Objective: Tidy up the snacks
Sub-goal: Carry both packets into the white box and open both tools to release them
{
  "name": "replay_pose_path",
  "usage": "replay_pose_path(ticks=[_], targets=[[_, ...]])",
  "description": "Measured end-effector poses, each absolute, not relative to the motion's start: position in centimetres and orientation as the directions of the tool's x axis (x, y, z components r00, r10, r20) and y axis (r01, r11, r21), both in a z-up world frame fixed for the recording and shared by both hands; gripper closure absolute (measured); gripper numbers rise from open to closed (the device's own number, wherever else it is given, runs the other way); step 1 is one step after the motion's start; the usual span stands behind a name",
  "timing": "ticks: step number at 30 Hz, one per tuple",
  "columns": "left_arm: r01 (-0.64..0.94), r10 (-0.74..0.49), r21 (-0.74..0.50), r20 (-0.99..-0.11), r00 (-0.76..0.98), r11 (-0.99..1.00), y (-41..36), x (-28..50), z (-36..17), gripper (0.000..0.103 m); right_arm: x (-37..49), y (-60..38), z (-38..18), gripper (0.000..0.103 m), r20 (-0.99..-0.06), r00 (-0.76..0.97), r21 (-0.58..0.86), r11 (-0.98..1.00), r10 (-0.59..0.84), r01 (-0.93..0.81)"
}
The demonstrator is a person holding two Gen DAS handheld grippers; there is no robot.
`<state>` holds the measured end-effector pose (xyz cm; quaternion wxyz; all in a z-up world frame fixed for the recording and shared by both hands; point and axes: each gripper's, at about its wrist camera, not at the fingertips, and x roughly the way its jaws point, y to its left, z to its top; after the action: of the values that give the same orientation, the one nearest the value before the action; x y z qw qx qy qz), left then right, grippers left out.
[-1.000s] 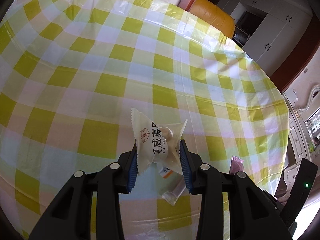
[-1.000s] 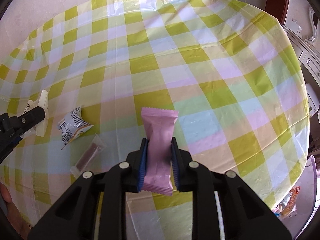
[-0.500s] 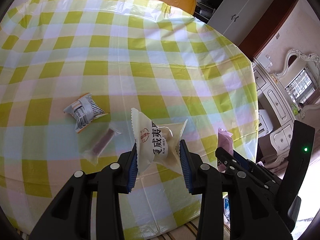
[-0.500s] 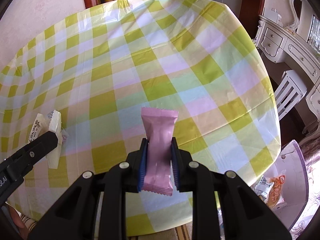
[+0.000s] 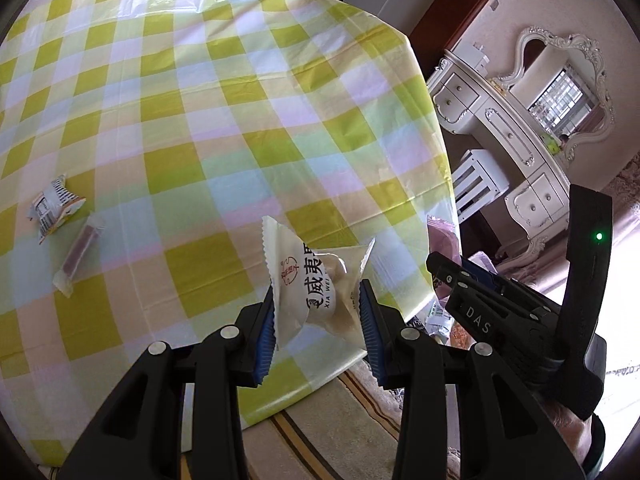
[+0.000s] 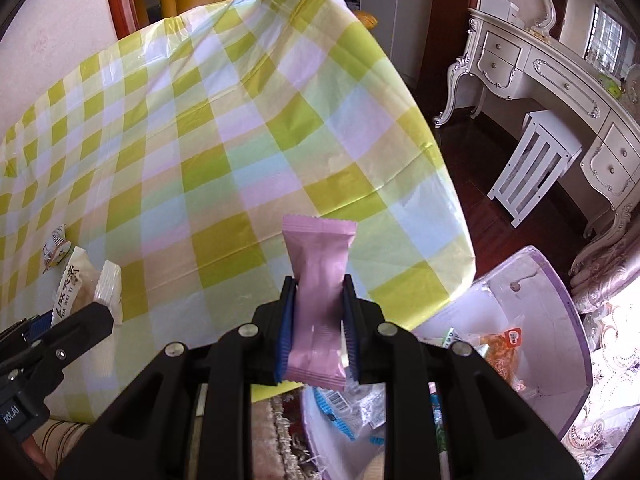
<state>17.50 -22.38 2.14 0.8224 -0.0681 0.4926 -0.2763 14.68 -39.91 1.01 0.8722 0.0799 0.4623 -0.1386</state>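
Snacks in both claws — the left claw (image 5: 318, 326) is clamped on a white pastry packet (image 5: 316, 284) with red and black print, pads pressing its two sides, and the right claw (image 6: 318, 328) is clamped on a slim pink wrapper (image 6: 318, 300), gripped across its lower half with the crimped top standing clear above the pads. Both packets hang over the near edge of the checked worktop (image 6: 248, 128). Down beside that edge sits a lilac bin (image 6: 560, 280) with bright packets already inside; it looks like the drop point.

Two more wait on the cloth: a grey-and-white striped packet (image 5: 54, 208) and, just beside it, a clear-wrapped brown bar (image 5: 78, 252).

Handling, as I judge it — these are light, crinkly film packs, slick on the outside and soft within. The white packet's filling looks crumbly, so a gentle squeeze across the puffed middle is safer than a hard pinch. The pink one is narrow and fairly firm; holding it mid-body keeps it from swivelling. The thin bar lies flat, so it likely wants a grip across its short width, pads low against the cloth.
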Motion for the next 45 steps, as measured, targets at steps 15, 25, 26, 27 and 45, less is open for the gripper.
replay_pose_path(ticks=[15, 25, 26, 27, 45], targets=[[0.716, -0.520, -0.322, -0.852, 0.066, 0.619, -34.9, 12.0, 0.1, 0.066, 7.0, -50.4, -2.3, 0.080, -0.877, 0.393, -0.055, 0.872, -0.275, 0.487], [0.807, -0.444, -0.272, -0.896, -0.014, 0.524, -38.5, 9.6, -1.8, 0.065, 2.8, -52.9, -7.4, 0.080, -0.929, 0.287, -0.043, 0.839, -0.234, 0.543], [0.812, -0.441, -0.268, -0.898, -0.015, 0.518, -38.6, 9.5, -1.9, 0.065, 2.6, -53.0, -7.8, 0.080, -0.933, 0.280, -0.040, 0.837, -0.227, 0.546], [0.817, -0.437, -0.264, -0.899, -0.016, 0.512, -38.8, 9.4, -1.8, 0.065, 2.4, -53.0, -8.2, 0.080, -0.937, 0.270, -0.042, 0.836, -0.223, 0.547], [0.836, -0.420, -0.261, -0.907, -0.040, 0.483, -39.8, 8.6, -2.6, 0.045, 2.1, -52.8, -9.5, 0.065, -0.957, 0.209, -0.050, 0.829, -0.199, 0.558]])
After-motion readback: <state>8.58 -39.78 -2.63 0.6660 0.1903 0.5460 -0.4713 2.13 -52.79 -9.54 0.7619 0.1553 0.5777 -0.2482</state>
